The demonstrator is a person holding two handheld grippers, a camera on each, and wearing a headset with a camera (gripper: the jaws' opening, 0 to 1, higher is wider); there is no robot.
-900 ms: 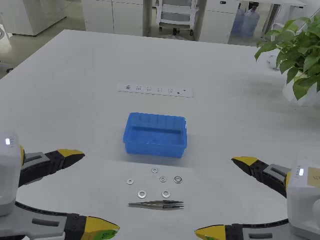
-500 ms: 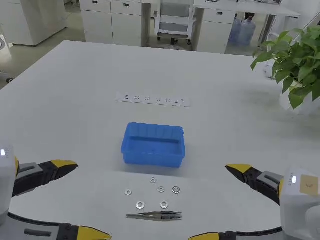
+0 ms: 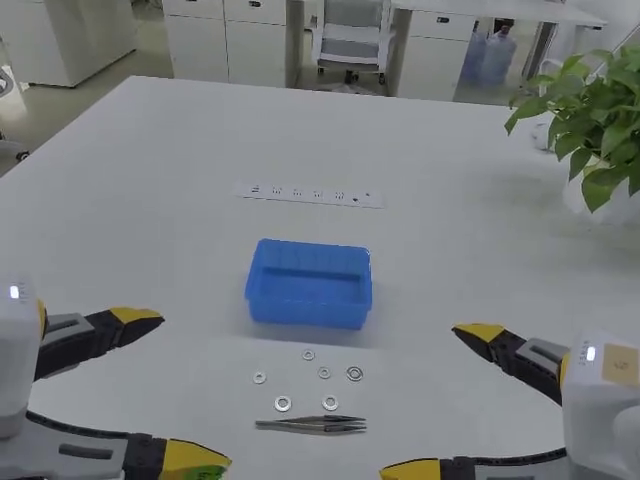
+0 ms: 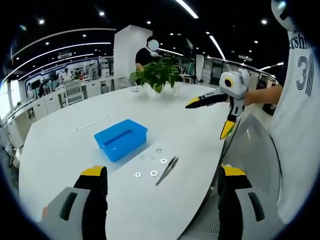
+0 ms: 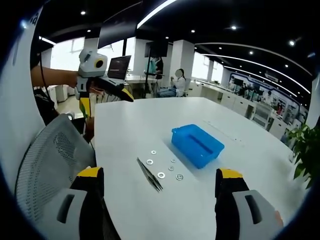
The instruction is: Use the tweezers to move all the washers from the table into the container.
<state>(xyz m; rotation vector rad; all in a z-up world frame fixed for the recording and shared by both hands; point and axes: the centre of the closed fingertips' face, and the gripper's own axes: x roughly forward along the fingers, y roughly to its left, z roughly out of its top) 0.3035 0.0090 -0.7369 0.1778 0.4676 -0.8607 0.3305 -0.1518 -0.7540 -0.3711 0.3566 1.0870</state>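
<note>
Head view: thin metal tweezers (image 3: 310,424) lie flat on the white table (image 3: 450,230), between the two hand-held grippers. Their long axis runs from the left hand-held gripper (image 3: 182,390) across to the right hand-held gripper (image 3: 430,400), slimmer end toward the left one. Six washers (image 3: 283,403) sit just beyond them, then the blue container (image 3: 308,310). Both hand-held grippers are spread wide, grasping nothing. Farther off: a power strip (image 3: 310,194), a potted plant (image 3: 590,100), office cabinets (image 3: 230,40).

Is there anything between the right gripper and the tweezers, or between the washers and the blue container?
Nothing visible. The right gripper, jaws open, has only bare table between it and the tweezers. The washers lie just before the blue container, with a free path.
</note>
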